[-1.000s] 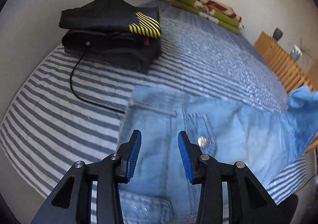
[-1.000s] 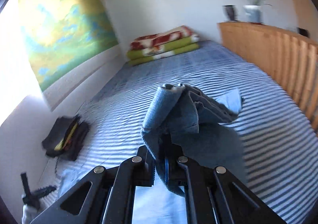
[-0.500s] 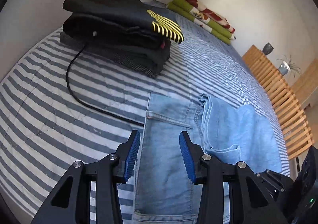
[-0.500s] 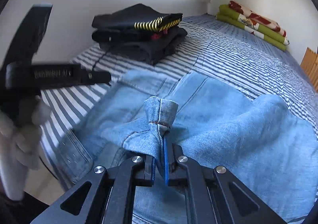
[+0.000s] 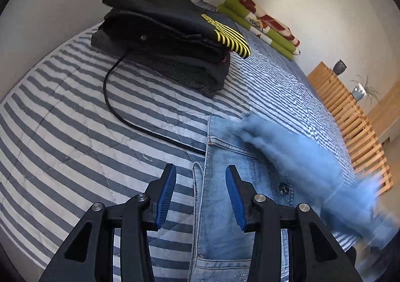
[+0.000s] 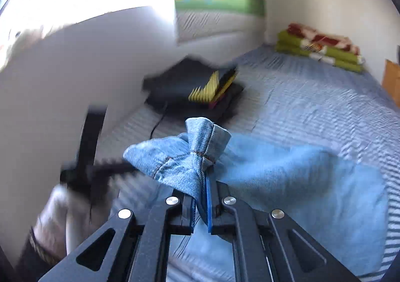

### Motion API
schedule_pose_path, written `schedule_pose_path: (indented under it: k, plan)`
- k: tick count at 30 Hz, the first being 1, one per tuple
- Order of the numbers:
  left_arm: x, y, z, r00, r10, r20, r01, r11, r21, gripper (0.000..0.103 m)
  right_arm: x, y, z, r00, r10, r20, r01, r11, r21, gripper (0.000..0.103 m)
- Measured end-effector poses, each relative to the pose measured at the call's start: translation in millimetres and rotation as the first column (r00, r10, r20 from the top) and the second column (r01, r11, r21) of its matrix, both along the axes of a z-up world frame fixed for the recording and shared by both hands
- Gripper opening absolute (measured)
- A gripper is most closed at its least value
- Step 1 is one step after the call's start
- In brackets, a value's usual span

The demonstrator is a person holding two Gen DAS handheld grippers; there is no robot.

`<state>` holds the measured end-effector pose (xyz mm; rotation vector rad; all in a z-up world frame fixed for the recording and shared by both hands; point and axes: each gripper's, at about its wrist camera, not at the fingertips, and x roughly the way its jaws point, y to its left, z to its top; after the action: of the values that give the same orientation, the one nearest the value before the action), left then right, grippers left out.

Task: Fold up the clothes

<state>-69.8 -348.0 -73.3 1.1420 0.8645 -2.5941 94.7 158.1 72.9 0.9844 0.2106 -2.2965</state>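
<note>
Jeans (image 5: pixel 220 209) of pale blue denim lie spread on the striped bedcover (image 5: pixel 62 147), waistband end nearest the left wrist camera. The left gripper (image 5: pixel 200 197) hangs just above them with its blue pads apart and nothing between them; the left edge of the denim runs under the gap. A metal button (image 5: pixel 283 188) shows just right of that gripper. The right gripper (image 6: pixel 202 203) is clamped tight on a bunched hem of the jeans (image 6: pixel 200 154), which stands up in a cuffed fold above the jaws (the stitching is sharp, the rest of the view blurred). In the left wrist view the carried leg is a blue smear crossing the right of the jeans. Beyond the jeans a black cord (image 5: pixel 112 106) trails from under their edge to a stack of dark folded clothes (image 5: pixel 170 41) with yellow stripes. Farthest from the jeans, by the wall, sit folded green and red blankets (image 5: pixel 262 24).
</note>
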Motion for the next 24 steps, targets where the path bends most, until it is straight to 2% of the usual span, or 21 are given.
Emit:
schedule_pose_path:
  k: [2, 4, 7, 10, 12, 14, 16, 18, 21, 22, 24]
  plan:
    - [1.1, -4.0, -1.7, 1.0, -0.003, -0.023, 0.005, 0.998, 0.064, 0.044, 10.2, -16.1, -41.7, 0.998, 0.008, 0.059, -0.013, 0.996, 0.083, 0.006]
    - [0.3, -3.2, -2.8, 0.999, -0.026, -0.039, 0.03, 0.994, 0.103, 0.044, 19.1, -23.6, -65.0, 0.999, 0.001, 0.042, -0.007, 0.99, 0.143, 0.006]
    - [-7.4, 4.1, -7.2, 0.998, -0.053, -0.013, 0.054, 0.994, 0.095, 0.044, 33.9, -30.8, -65.9, 0.998, 0.034, -0.047, -0.024, 0.98, 0.196, 0.009]
    - [-21.1, 14.7, -12.2, 0.996, -0.085, 0.019, 0.083, 0.991, 0.109, 0.044, 37.0, -29.6, -64.3, 0.998, 0.045, -0.039, -0.036, 0.978, 0.203, 0.012]
    - [-28.1, 24.5, -11.6, 0.993, -0.115, 0.032, 0.112, 0.99, 0.089, 0.045, 42.1, -21.9, -60.5, 0.997, 0.074, 0.011, -0.075, 0.982, 0.175, 0.015]
    - [-33.5, 36.4, -9.6, 0.988, -0.146, 0.049, 0.144, 0.989, 0.046, 0.045, 47.7, -4.9, -49.0, 0.982, 0.158, 0.107, -0.167, 0.983, 0.074, 0.02]
    - [-37.1, 42.6, -12.1, 0.985, -0.157, 0.068, 0.155, 0.987, 0.039, 0.048, 54.7, 20.2, -35.9, 0.957, 0.225, 0.181, -0.223, 0.974, -0.031, 0.023]
    - [-37.9, 46.3, -16.8, 0.983, -0.155, 0.094, 0.152, 0.988, 0.041, 0.049, 63.2, 46.2, -24.0, 0.956, 0.227, 0.185, -0.218, 0.973, -0.068, 0.023]
    - [-38.0, 54.7, -21.8, 0.977, -0.159, 0.14, 0.155, 0.987, 0.04, 0.056, 55.0, 111.5, -10.0, 0.989, 0.07, 0.132, -0.067, 0.997, -0.03, 0.023]
    - [-37.2, 59.7, -21.5, 0.975, -0.167, 0.144, 0.165, 0.986, 0.027, 0.057, 45.6, 140.0, -7.2, 0.992, -0.013, 0.122, 0.015, 1.0, -0.013, 0.023]
    - [-34.7, 68.4, -21.1, 0.97, -0.192, 0.149, 0.191, 0.981, 0.015, 0.06, 24.3, 192.6, -6.6, 0.98, -0.166, 0.106, 0.165, 0.986, 0.019, 0.027]
